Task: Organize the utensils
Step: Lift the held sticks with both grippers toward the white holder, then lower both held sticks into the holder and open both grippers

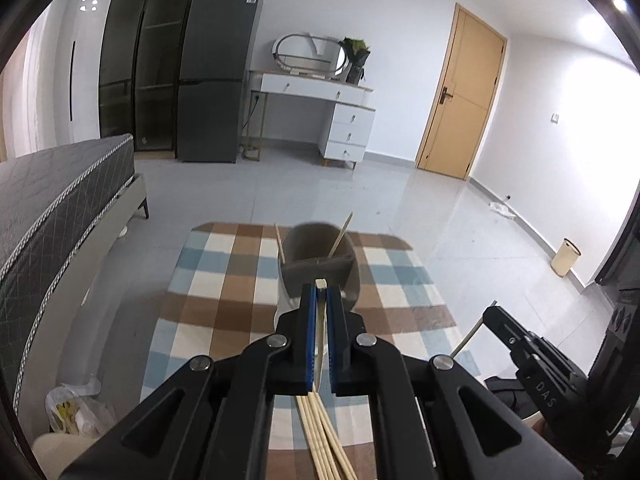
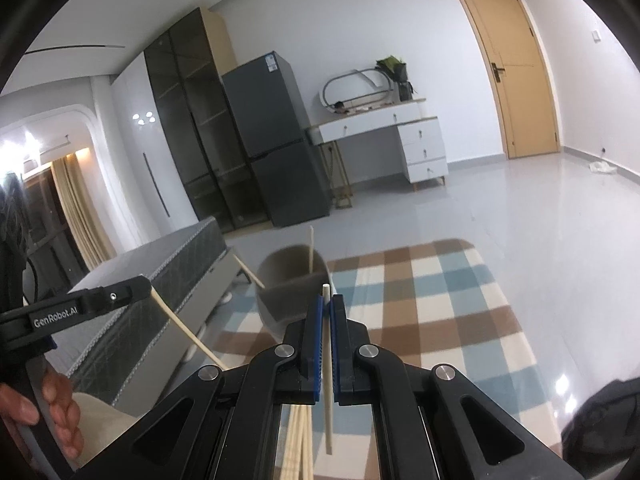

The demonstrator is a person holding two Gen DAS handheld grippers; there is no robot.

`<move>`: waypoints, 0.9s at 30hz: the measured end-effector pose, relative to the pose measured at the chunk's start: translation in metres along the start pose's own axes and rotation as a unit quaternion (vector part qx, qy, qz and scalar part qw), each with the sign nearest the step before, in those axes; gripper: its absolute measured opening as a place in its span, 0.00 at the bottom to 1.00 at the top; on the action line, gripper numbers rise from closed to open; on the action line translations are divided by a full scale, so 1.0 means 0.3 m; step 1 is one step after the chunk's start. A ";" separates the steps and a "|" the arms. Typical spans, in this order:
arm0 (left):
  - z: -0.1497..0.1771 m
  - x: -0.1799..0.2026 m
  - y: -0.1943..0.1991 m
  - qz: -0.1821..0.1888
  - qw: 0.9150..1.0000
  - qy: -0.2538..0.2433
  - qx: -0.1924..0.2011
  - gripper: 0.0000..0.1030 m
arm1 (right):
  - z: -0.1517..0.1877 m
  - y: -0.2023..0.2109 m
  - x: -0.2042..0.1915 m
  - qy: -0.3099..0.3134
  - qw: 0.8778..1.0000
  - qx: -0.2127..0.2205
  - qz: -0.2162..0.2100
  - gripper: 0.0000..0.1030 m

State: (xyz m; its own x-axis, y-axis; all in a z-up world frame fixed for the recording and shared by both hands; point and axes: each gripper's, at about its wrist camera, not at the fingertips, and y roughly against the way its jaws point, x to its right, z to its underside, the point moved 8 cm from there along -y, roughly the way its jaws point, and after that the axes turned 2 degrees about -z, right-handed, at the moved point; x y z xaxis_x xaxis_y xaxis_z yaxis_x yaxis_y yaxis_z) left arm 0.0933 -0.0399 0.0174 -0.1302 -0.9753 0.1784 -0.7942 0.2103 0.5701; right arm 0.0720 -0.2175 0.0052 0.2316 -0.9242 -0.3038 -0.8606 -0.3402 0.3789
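Observation:
My left gripper is shut on a pale wooden chopstick whose end pokes out past the blue pads. Just beyond stands a grey utensil holder with two chopsticks leaning in it. Several loose chopsticks lie below the gripper on the checked cloth. My right gripper is shut on another chopstick, close before the same holder. Each view shows the other gripper at its side: the right one and the left one, each with a chopstick.
The cloth covers a small table with grey floor around it. A bed lies to the left, with a plastic bag near it. A fridge, a white desk and a door stand along the far wall. A hand holds the left gripper.

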 end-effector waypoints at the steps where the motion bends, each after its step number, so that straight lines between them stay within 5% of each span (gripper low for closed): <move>1: -0.016 0.005 0.009 0.004 1.000 -0.001 0.004 0.01 | -0.017 0.001 -0.008 0.004 1.000 0.004 -0.002 0.03; 18: -0.318 0.010 -0.016 0.020 0.999 0.001 0.043 0.01 | -0.461 -0.089 -0.189 0.085 0.991 0.093 -0.043 0.03; 27: -0.417 -0.019 -0.103 0.013 0.998 -0.005 0.066 0.01 | -0.544 -0.261 -0.244 0.101 0.987 0.109 -0.061 0.03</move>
State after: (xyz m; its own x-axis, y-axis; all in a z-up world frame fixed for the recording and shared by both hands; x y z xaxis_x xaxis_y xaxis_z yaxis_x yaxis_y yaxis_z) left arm 0.1930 -0.0326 0.0991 -0.1585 -0.9702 0.1831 -0.8611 0.2266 0.4552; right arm 0.1965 -0.1515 0.1405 0.4061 -0.9020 -0.1465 -0.8928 -0.4258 0.1468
